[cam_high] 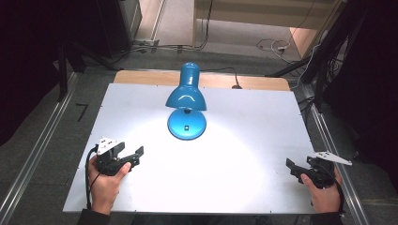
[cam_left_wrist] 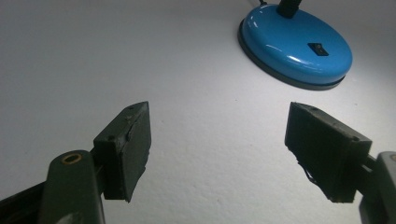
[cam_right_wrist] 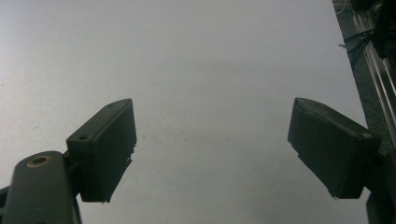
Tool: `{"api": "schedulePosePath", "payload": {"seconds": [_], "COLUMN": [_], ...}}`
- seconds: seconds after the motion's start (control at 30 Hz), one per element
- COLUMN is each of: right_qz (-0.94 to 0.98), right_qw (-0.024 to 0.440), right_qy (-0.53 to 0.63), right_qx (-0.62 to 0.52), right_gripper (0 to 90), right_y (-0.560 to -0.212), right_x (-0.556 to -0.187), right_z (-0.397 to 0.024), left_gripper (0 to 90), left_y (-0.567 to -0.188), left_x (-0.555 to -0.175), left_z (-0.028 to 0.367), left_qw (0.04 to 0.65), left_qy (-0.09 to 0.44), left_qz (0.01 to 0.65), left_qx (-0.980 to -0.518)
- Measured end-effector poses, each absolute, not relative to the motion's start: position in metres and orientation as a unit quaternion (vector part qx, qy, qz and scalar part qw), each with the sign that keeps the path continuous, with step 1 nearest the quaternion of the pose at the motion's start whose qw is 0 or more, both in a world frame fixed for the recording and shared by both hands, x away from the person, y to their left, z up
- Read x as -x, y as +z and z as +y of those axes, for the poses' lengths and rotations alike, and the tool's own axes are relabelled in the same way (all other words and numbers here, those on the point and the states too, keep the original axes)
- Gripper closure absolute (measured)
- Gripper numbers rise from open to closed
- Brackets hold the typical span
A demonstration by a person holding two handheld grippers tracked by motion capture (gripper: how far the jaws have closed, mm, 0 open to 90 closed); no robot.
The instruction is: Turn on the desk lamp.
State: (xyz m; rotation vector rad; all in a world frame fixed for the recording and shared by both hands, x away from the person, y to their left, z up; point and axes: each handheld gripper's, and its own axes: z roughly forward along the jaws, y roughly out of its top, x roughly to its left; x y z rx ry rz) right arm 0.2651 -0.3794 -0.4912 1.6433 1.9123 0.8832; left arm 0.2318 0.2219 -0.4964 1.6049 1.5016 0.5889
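A blue desk lamp (cam_high: 186, 98) stands at the back middle of the white table (cam_high: 244, 117), lit, its shade bent down over its round base (cam_high: 187, 124). A small black switch sits on that base (cam_left_wrist: 299, 44). My left gripper (cam_high: 129, 152) rests near the front left, held in a hand, open with nothing between its jaws; the lamp base lies ahead and to its right. My right gripper (cam_high: 293, 168) is at the front right edge, open and empty too. In the gripper views each gripper's midpoint (cam_left_wrist: 217, 140) (cam_right_wrist: 212, 140) hangs over bare table.
The lamp throws a bright pool of light over the table's middle. Its black cord (cam_high: 234, 77) runs off the back edge. Metal rails (cam_high: 35, 154) flank the table on both sides, with cables on the floor (cam_high: 274, 45) behind.
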Motion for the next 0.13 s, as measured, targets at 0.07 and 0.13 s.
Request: {"api": "schedulePosePath", "payload": {"seconds": [0.07,0.13], "right_qz": [0.7,0.701], "right_qw": [0.235,0.235], "right_qy": [0.311,0.306], "right_qx": [-0.598,-0.6], "right_gripper": [13.7,13.4], "right_y": [-0.4969,-0.5026], "right_x": [-0.2687,-0.2735], "right_z": [-0.3809,-0.3825], "left_gripper": [22.7,21.7], "left_y": [-0.5001,-0.504], "left_x": [-0.2323,-0.2341], "left_z": [0.2278,0.2337], "left_qw": [0.405,0.39], "left_qy": [0.248,0.259], "left_qz": [0.606,0.613], "left_qx": [-0.638,-0.637]}}
